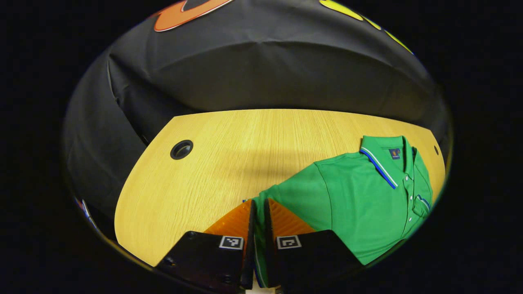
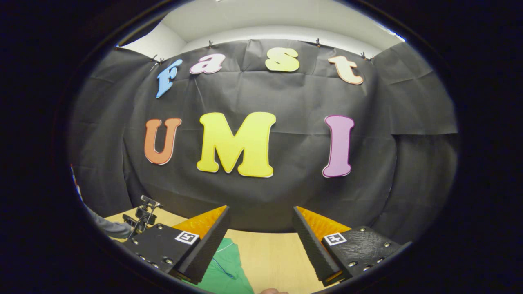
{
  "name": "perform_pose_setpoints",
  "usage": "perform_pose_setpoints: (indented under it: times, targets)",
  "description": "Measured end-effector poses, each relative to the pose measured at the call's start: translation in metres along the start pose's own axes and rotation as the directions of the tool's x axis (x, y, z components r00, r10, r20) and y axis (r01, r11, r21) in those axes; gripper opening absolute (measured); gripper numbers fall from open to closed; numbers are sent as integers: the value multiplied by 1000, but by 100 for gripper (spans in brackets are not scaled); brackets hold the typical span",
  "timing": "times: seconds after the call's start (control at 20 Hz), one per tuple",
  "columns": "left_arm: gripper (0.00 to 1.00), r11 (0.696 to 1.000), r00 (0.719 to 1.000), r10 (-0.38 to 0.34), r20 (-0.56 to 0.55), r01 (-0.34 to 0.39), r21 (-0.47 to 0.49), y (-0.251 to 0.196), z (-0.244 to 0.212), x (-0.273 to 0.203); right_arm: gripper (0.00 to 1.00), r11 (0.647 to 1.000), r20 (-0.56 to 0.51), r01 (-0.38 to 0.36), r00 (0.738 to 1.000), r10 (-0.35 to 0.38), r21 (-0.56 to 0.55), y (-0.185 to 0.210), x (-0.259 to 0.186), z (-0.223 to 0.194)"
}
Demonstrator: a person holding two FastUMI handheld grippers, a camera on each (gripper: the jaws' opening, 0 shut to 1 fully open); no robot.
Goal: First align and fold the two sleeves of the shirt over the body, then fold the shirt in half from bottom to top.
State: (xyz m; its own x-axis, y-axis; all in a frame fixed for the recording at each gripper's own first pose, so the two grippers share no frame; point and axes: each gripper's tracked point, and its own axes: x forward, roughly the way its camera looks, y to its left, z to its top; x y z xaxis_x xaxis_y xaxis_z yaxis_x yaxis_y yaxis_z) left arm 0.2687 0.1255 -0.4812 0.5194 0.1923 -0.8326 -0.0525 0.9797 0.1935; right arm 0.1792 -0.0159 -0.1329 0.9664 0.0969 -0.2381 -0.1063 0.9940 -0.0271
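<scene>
Green cotton polo shirt (image 1: pixel 367 196) with a blue-and-white striped collar lies flat on the pale wood-grain surface (image 1: pixel 229 163), its near sleeve (image 1: pixel 282 196) pinched in the closed jaws of the left gripper (image 1: pixel 258 204). The right gripper (image 2: pixel 260 228) hangs above the surface, jaws spread wide and empty, green cloth below it. Done well, the sleeve should probably be carried level across the body, hem kept taut. A round cable hole (image 1: pixel 181 149) sits well apart; nothing blocks the fold.

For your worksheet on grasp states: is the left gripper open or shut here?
Shut on the sleeve: the left gripper has its fingers nearly together, with green fabric pinched between them.
</scene>
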Motion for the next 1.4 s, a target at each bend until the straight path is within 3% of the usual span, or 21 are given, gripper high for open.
perform_pose_setpoints:
  times: [0.1, 0.45, 0.85, 1.4]
  targets:
    - [3, 999, 1000, 8, 18, -8, -44, -3, 1, 0, 96, 1000, 4, 8, 1000, -8, -12, -3, -1, 3]
    - [3, 996, 998, -41, 47, 44, -76, -14, 3, -10, 95, 1000, 6, 19, 1000, -19, -2, -11, -3, 7]
    - [3, 996, 991, -80, 104, 76, 42, -48, 13, -35, 96, 1000, 0, 1, 1000, -1, -22, -3, -5, 6]
    - [3, 968, 960, -212, 181, 181, 175, -125, 37, -83, 96, 1000, -4, -1, 1000, 1, 2, 0, -11, 5]
